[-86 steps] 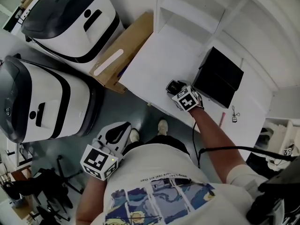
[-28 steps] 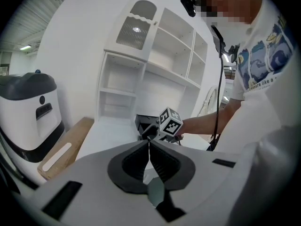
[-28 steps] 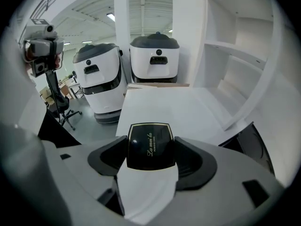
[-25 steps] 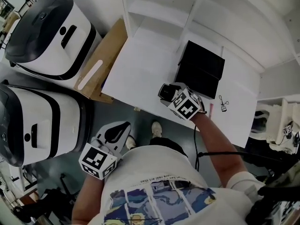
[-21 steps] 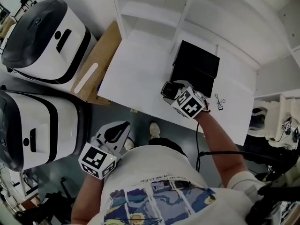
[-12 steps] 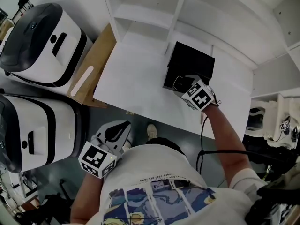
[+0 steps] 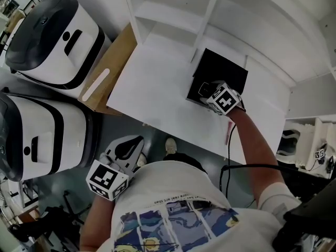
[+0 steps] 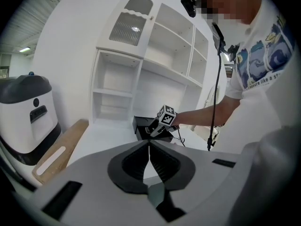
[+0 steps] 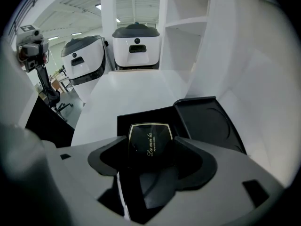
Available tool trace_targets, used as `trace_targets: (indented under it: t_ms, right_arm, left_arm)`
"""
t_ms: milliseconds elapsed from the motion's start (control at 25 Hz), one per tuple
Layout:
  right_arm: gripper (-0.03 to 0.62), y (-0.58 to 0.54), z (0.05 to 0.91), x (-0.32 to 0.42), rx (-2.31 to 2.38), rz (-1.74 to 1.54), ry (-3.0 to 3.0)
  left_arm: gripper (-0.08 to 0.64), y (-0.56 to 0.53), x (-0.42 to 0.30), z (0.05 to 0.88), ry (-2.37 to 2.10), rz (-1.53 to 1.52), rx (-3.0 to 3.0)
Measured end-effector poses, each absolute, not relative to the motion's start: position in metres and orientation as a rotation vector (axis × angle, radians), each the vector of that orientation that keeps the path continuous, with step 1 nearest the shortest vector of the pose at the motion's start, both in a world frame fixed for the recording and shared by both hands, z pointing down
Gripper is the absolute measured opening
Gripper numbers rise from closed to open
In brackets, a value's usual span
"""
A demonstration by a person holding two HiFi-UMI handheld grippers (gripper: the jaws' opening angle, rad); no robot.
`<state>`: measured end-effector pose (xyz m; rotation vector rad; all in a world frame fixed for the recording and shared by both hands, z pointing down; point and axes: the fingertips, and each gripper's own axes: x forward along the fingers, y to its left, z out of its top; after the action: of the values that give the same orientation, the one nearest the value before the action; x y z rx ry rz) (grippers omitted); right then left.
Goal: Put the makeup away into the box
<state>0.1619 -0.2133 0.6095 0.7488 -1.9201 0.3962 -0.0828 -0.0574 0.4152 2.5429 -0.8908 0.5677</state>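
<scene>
The right hand-held gripper holds a compact over the open box.
Nearest, the left hand-held gripper hangs with jaws together and empty, off the table's near edge. The right jaws clamp the black compact's sides above the box's base, and the lid lies open beside it. White table stretches left of the box; shelves rise just behind it.

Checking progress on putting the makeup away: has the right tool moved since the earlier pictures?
Yes. The right tool, shut on the compact, has gone from the white table beside the black box to over the box's open base.
</scene>
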Motion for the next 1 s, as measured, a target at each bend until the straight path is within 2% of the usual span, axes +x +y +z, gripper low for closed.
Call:
trace_targets:
  t_ms: [640, 1000]
  right_arm:
    - [0.325, -0.231, 0.667, 0.141, 0.618, 0.386, -1.861]
    - [0.327, -0.226, 0.665, 0.131, 0.561, 0.375, -1.87]
  left_arm:
    - [0.015, -0.056, -0.095, 0.417, -0.995, 0.594, 2.464]
    - [0.015, -0.056, -0.096, 0.419, -0.996, 0.613, 2.448]
